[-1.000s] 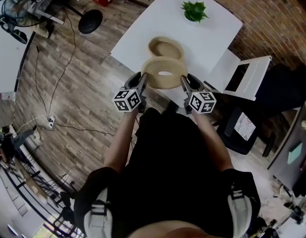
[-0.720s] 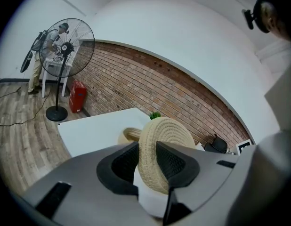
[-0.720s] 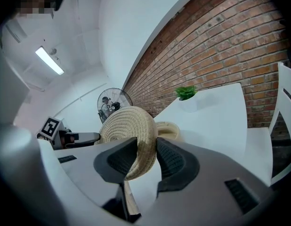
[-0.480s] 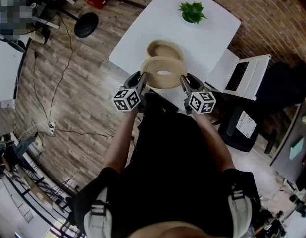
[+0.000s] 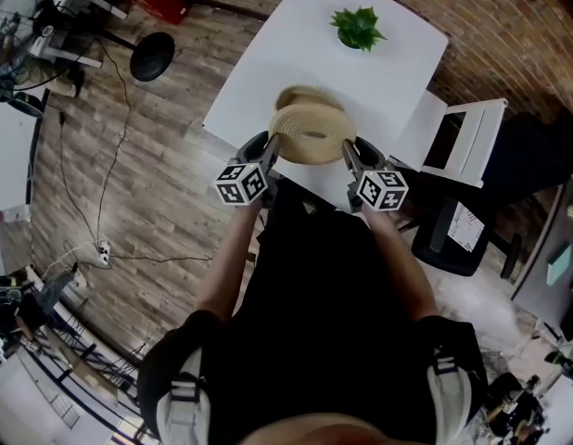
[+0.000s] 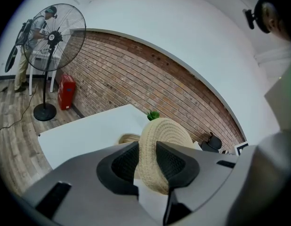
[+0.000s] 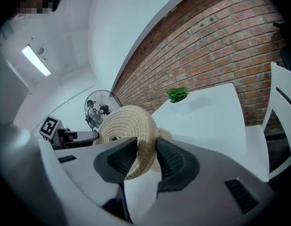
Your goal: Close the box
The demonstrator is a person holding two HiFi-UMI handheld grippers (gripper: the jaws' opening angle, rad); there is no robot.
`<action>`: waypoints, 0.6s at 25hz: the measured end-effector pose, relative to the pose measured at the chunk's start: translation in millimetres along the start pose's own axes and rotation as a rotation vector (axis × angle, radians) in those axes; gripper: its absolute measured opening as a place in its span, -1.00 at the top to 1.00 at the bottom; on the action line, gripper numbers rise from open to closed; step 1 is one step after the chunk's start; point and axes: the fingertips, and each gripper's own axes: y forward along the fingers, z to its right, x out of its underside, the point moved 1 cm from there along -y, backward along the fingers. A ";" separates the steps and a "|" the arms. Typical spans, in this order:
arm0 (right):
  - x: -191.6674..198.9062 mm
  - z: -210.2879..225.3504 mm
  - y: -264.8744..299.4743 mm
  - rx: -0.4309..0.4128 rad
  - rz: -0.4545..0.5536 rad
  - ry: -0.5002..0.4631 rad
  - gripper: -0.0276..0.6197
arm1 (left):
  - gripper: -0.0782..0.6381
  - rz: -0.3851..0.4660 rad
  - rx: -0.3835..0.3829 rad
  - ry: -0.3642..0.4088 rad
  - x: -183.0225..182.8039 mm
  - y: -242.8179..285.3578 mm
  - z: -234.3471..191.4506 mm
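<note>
Pinching the lid (image 5: 291, 124), both grippers' (image 5: 271, 146) (image 5: 350, 150) fingers (image 6: 171, 161) hover over the box (image 5: 296, 94), plant (image 5: 358, 26) beyond.

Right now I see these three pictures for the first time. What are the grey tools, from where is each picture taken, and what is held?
No robot here: a person holds a two-jaw tool in each hand, the left gripper and the right gripper. The head view comes from a camera on the person's head, looking down. The other two come from cameras on each gripper, looking along its jaws. On the white table stand a green plant and a round woven box. Both grippers clamp the woven lid, one on each side, holding it close to the box, not yet on it.
</note>
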 end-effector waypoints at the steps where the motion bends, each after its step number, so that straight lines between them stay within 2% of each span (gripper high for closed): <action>1: 0.2 0.6 2.6 0.007 -0.002 0.009 0.55 | 0.43 -0.007 0.004 0.002 -1.9 2.6 -2.1; 15: -1.0 9.4 38.1 0.115 0.022 0.092 0.55 | 0.43 -0.132 0.072 0.033 -17.7 45.7 -35.1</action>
